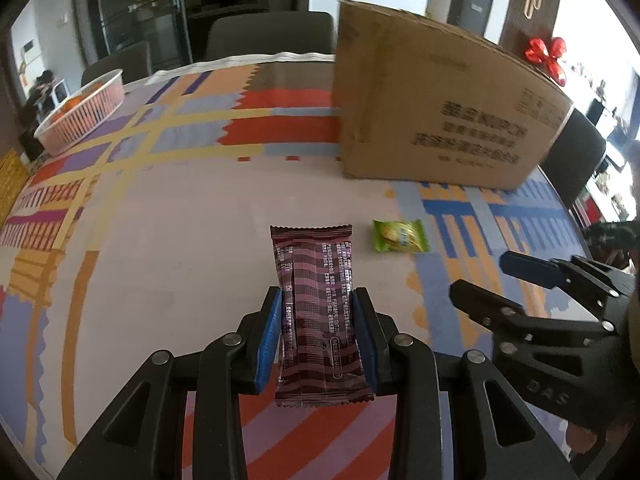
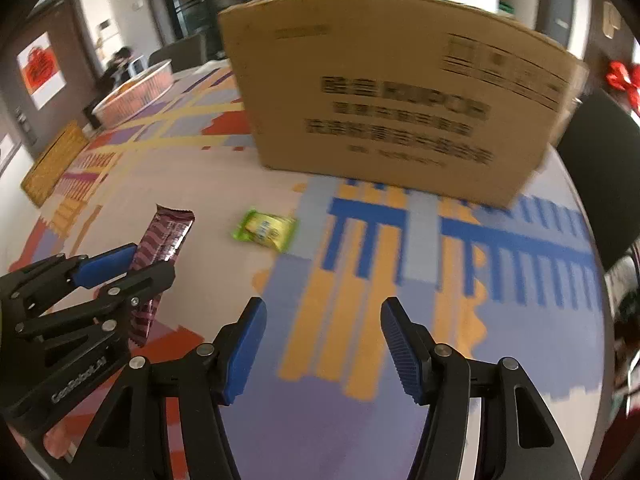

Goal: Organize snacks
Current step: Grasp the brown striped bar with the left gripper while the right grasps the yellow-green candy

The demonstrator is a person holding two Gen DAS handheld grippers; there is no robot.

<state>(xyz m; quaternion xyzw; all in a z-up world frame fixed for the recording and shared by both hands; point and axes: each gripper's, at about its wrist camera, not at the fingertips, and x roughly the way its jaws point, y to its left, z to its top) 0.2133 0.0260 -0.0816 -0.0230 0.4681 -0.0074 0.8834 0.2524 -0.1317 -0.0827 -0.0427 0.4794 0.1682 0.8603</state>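
Left claw (image 1: pixel 316 328) clamps maroon striped snack bar (image 1: pixel 318 300); right claw (image 2: pixel 322 346) spread, nothing held.

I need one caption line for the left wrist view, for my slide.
Left claw shut on a maroon snack bar, with a green snack packet and a cardboard box ahead.

The cardboard box (image 2: pixel 400 100) shows only its outer walls, so its inside is hidden, and its black lettering is smeared by blur in the right wrist view (upside down and unreadable in the left). The basket (image 1: pixel 80 114) holds something orange, too small to name. The green packet (image 2: pixel 266 230) has illegible print.
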